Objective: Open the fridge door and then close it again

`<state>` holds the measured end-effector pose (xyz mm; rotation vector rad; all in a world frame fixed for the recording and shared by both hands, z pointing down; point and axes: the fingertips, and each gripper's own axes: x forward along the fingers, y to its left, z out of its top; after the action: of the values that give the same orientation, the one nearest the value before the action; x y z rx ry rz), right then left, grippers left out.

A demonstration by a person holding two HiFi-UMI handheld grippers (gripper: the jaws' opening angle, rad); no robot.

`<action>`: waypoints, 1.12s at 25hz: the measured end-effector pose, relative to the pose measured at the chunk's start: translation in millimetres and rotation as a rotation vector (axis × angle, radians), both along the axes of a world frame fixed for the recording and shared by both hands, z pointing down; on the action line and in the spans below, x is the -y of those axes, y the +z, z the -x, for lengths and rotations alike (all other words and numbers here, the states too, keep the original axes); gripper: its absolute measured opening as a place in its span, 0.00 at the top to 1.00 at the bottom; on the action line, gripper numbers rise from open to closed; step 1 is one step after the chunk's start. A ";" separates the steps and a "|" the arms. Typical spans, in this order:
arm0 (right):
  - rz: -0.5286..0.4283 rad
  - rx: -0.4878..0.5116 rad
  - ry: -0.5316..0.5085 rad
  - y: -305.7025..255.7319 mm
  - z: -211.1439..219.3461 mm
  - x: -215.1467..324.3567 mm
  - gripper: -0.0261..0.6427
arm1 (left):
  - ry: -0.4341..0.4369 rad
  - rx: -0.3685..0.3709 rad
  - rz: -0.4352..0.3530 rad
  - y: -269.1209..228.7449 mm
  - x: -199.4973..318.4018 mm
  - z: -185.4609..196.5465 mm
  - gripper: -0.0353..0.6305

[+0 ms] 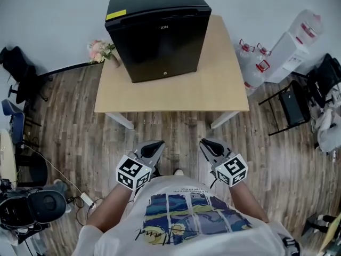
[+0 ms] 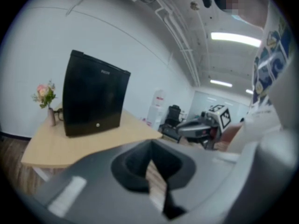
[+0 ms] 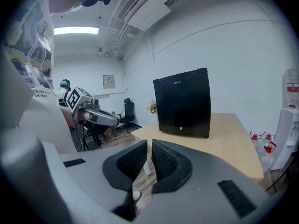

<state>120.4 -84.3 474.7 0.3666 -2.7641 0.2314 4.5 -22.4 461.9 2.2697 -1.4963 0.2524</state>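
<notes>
Head view: the black mini fridge (image 1: 158, 33) is seen closed at the far side of the tabletop (image 1: 213, 89). The left claw (image 1: 154, 149) and right claw (image 1: 209, 145) are held near, clenched on nothing. The door is judged stiff, smooth-faced and seal-held, best hooked at its free edge.

Fridge (image 1: 160, 33): a smooth black casing is seen, with a dull sheen on the door; a glossy yellow label (image 1: 115, 14) is stuck on top
Table (image 1: 224, 84): a pale wood-look top is shown, matt and smooth
Floor (image 1: 176, 132): grey-brown wood-grain planks are laid, lightly glossy
Right gripper (image 3: 148, 160): matt grey plastic shells are seen; the black pads (image 3: 133, 161) are finely ribbed
Left gripper (image 2: 149, 164): the same matt grey plastic is seen
Shirt (image 1: 186, 217): white cloth is printed in blue and yellow
Bottles (image 1: 256, 63): clear plastic is seen
</notes>
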 end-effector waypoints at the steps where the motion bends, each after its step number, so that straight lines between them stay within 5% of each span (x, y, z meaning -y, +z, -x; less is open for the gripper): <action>1: 0.001 0.005 -0.006 -1.4 -1.4 -3.7 0.91 | 0.007 -0.001 0.002 -0.7 -3.9 -5.2 0.94; 28: -0.043 0.024 -0.080 -9.8 -21.7 -51.3 0.92 | 0.017 -0.007 -0.016 3.7 -40.5 -52.8 0.94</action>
<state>142.0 -33.0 464.9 0.2645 -2.8042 0.1580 57.2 18.1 465.6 2.2942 -1.4815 0.2386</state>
